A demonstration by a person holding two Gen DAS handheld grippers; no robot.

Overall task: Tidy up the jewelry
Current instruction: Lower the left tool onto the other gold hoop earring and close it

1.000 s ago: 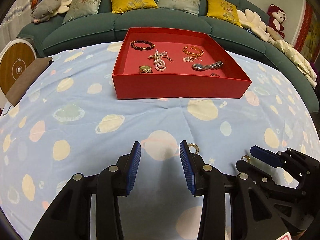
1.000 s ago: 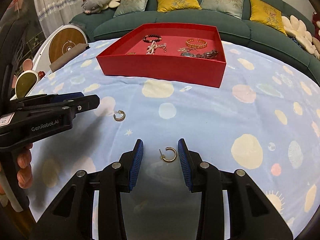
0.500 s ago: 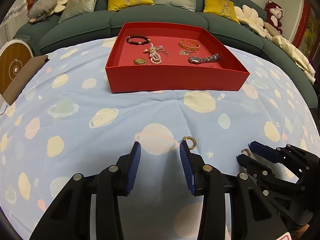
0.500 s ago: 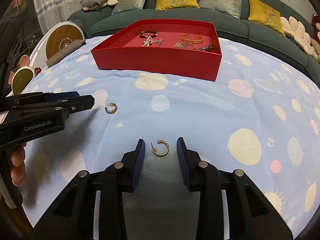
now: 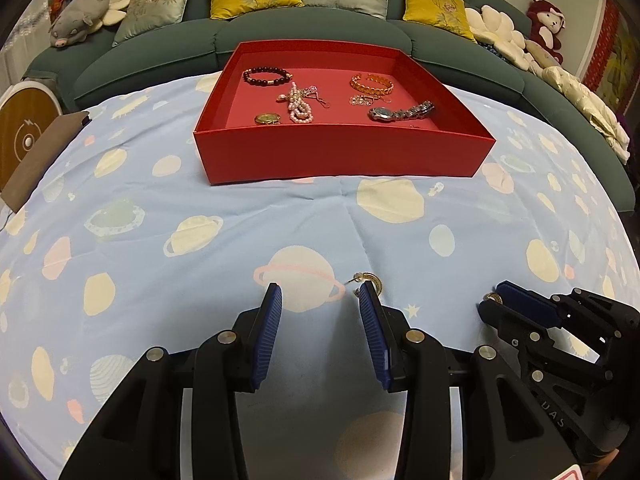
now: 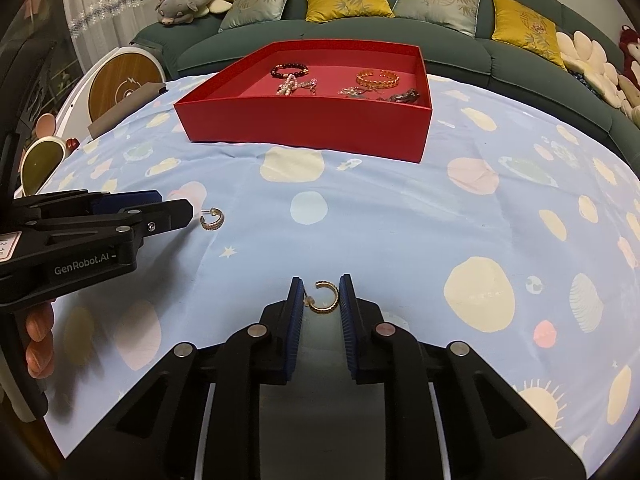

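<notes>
Left wrist view
Landmark: a red tray stands on a pale blue tablecloth printed with planets, in front of a green sofa.
Inside the tray: a dark bead bracelet at the far left, a pearl strand near the middle, a gold bangle at the far right, a silver watch at the near right, and a small gold watch at the near left.
Left gripper: well in front of the tray, blue pads spread apart over bare cloth, nothing between them.
Textured hoop earring: on the cloth in front of the tray, just beyond the tip of the gripper's right finger and outside the gap.
Right gripper: seen from the side, further right of the tray's near right corner; a glint of gold shows at its tip.

Right wrist view
Tray: the same red tray, far ahead and slightly left of centre.
Right gripper: well in front of the tray, pointing down at the cloth; its jaws are closing.
Gold hoop earring: lies flat on the cloth between the two blue pads; its curved side is right against the right pad, its post end near the left pad. Whether both pads already press it, I cannot tell.
Left gripper: enters from the left edge, in front of the tray's near left corner, its tip just beside the textured hoop earring without holding it.
Person: fingers wrap the left gripper's handle at the far left edge.
</notes>
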